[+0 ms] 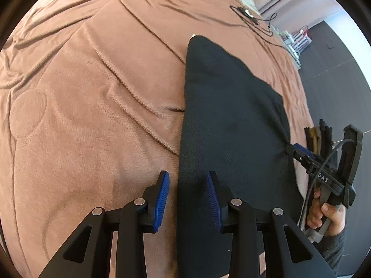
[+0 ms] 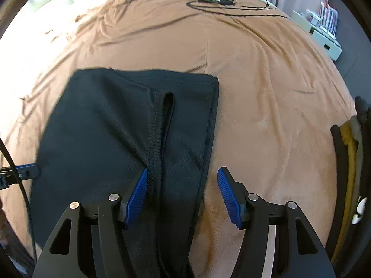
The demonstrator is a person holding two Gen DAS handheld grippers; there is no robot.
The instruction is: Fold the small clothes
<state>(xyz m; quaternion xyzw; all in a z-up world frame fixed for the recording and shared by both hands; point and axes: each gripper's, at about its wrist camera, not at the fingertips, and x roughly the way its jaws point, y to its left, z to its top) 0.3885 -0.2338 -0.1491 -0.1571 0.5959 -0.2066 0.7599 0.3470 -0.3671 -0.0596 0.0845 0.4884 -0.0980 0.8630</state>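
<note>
1. A black garment lies on a brown blanket covering the bed, its far corner pointing away.
2. The left gripper sits low in the foreground, blue fingers apart, straddling the garment's left edge (whether the pads touch cloth is unclear).
3. At the right edge, a hand in a dark sleeve holds the right gripper, its tip at the garment's puckered right edge.
4. A black cable rests on the blanket far behind.
</note>
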